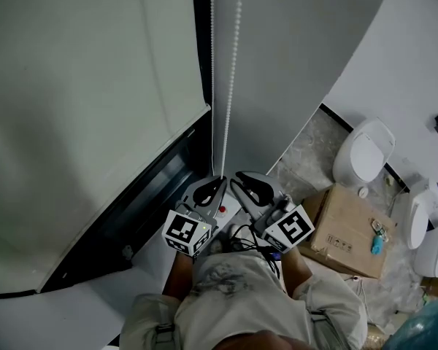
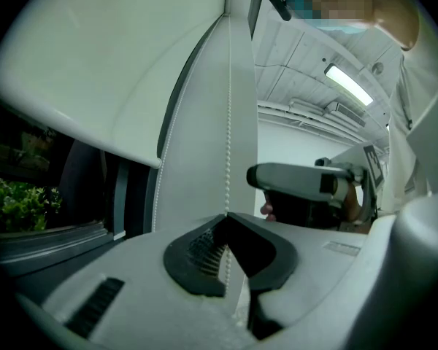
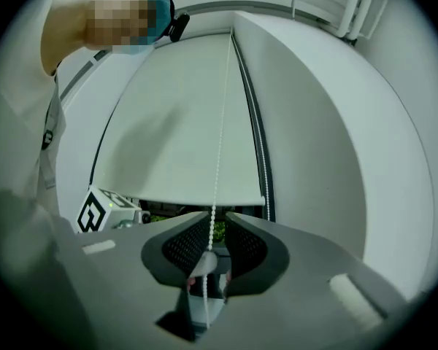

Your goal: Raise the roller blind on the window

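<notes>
The white roller blind (image 1: 80,86) covers most of the window, with its bottom bar (image 3: 204,197) a little above the sill. A white bead chain (image 1: 232,64) hangs in two strands beside it. My left gripper (image 1: 219,181) points level at the chain and is shut on one strand (image 2: 227,144), which runs straight up from the closed tips (image 2: 226,217). My right gripper (image 1: 236,179) sits right beside the left one. Its jaws (image 3: 217,223) stand a little apart with a chain strand (image 3: 220,137) hanging free in the gap, no pad pressing on it.
A dark window frame (image 1: 153,188) and white sill (image 1: 73,305) run below the blind, with greenery (image 2: 22,199) outside. On the floor to the right are a cardboard box (image 1: 347,232) and white toilet fixtures (image 1: 363,152). A white wall (image 1: 299,49) stands right of the chain.
</notes>
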### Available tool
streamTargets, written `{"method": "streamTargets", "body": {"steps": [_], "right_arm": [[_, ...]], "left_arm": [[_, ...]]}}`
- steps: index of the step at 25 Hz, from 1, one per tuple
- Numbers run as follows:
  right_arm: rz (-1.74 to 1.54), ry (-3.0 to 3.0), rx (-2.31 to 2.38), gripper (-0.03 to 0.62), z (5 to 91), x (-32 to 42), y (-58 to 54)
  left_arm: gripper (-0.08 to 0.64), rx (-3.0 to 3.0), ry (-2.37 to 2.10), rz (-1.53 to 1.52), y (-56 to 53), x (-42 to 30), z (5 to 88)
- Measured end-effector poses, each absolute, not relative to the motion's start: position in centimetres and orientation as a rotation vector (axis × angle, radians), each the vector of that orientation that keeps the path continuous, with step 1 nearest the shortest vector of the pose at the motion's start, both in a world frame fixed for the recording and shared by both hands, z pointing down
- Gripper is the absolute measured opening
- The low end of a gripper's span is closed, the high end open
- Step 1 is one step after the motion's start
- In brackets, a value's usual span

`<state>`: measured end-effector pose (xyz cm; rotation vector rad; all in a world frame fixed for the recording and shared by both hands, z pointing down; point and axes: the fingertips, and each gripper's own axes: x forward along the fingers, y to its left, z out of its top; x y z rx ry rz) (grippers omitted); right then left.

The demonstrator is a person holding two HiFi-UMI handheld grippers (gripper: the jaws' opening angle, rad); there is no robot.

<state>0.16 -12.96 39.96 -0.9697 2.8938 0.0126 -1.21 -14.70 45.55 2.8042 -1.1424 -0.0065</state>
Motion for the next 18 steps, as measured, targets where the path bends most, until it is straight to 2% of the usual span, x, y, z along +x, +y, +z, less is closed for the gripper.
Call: {"method": "streamTargets", "body": {"steps": [18], "right_arm": [[0.182,2.842,-0.839,0.086,31.1,-2.1,-15.9]], "left_arm": [[0.014,2.808,-1.145,-0.014,-14.8,-0.8,45.5]]}}
